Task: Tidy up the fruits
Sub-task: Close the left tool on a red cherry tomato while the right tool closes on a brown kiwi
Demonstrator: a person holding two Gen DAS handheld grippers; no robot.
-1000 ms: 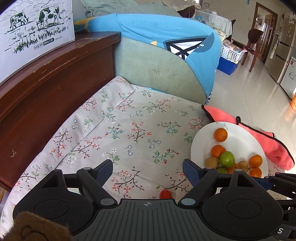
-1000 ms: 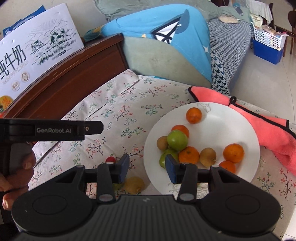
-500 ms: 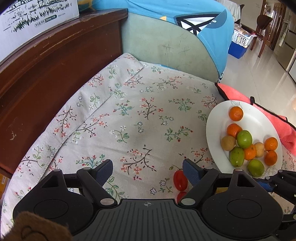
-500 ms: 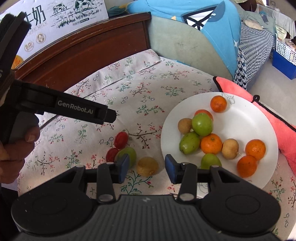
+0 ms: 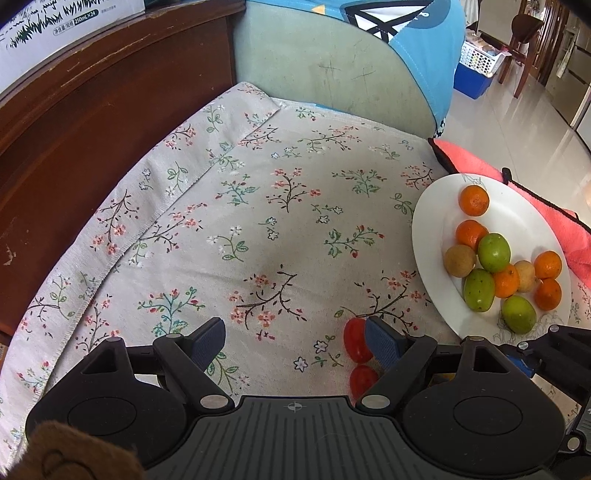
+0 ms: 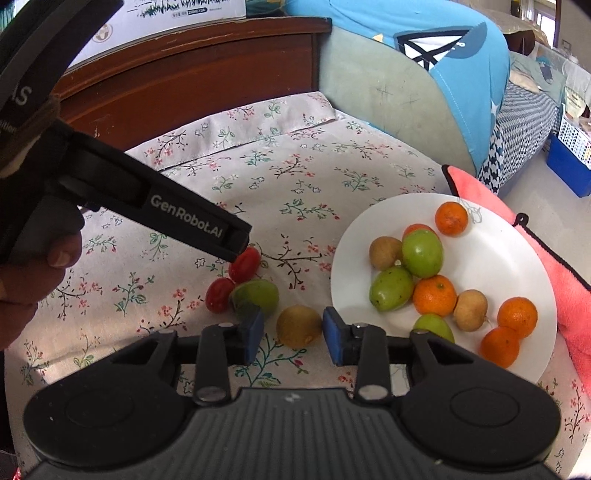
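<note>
A white plate [image 6: 491, 236] [image 5: 517, 221] holds several oranges, green fruits and brown kiwis. On the floral cloth left of it lie two red tomatoes [image 6: 245, 264] [image 6: 219, 294], a green fruit [image 6: 256, 295] and a brown kiwi [image 6: 299, 326]. My right gripper [image 6: 293, 336] is open with the kiwi between its fingertips. My left gripper [image 5: 293, 341] is open and empty; its right finger [image 5: 382, 345] sits beside the upper tomato [image 5: 355, 339], above the lower one [image 5: 362, 378]. In the right wrist view the left gripper's finger [image 6: 236, 240] touches that tomato.
A floral cloth [image 5: 258, 221] covers the surface. A dark wooden board [image 5: 92, 129] runs along the left, with a milk carton [image 5: 55, 29] on top. A green cushion [image 5: 332, 74] stands behind. A pink towel [image 6: 554, 258] lies under the plate's right side.
Both grippers have moved forward and down toward the loose fruits. The right gripper now brackets the kiwi; the left gripper's finger has reached the upper tomato.
</note>
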